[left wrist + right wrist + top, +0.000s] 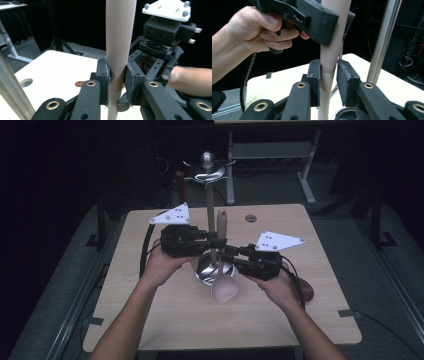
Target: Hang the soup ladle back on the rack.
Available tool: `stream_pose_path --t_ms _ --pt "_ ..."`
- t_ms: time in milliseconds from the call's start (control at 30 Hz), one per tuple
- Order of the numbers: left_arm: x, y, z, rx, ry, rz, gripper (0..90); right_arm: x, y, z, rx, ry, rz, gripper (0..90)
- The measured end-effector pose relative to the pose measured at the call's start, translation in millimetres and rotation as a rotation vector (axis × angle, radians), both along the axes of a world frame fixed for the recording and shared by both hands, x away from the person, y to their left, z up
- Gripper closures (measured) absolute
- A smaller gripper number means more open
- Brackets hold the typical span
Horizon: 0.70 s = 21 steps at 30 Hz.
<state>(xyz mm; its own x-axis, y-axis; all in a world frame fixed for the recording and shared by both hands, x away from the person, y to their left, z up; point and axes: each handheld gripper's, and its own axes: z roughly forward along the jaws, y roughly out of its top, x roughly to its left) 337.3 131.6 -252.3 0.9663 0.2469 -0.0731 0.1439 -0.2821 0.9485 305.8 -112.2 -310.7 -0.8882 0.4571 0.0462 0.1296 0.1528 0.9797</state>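
Nearest the bottom edge of the high view, two forearms come up toward mid-frame, each hand on a gripper. Just above them, at centre, the pale spoon hangs bowl-down over the shiny round base of the utensil stand, its handle rising upright between both tools. The left gripper, seen in its own view at lower centre, has both pads pinching that beige handle firmly. The right gripper sits lower on the handle; in its view the left pad touches, while a slim gap shows beside the right pad, so its jaws look slightly spread around the handle rather than clamped. Farther back, the stand's steel pole climbs to hooks in the upper middle of the high view, with the wooden table beneath. This reads as a handover or regrip; next, probably, one tool takes the spoon and lifts it toward a hook.
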Motion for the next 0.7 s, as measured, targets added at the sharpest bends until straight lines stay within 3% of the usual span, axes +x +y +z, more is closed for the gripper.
stream_pose_path --t_ms 400,533,700 --pt "-2.2 1.5 1.8 -0.002 -0.011 -0.045 75.3 2.7 -0.4 -1.1 0.025 0.006 0.081 75.0" --pt "-1.9 1.8 1.8 -0.015 -0.023 -0.042 75.2 1.0 -0.4 -0.4 0.027 -0.002 0.065 76.2" --pt "-3.0 0.8 0.1 -0.021 -0.036 0.004 74.4 -0.6 0.0 0.0 0.023 -0.013 0.014 76.4"
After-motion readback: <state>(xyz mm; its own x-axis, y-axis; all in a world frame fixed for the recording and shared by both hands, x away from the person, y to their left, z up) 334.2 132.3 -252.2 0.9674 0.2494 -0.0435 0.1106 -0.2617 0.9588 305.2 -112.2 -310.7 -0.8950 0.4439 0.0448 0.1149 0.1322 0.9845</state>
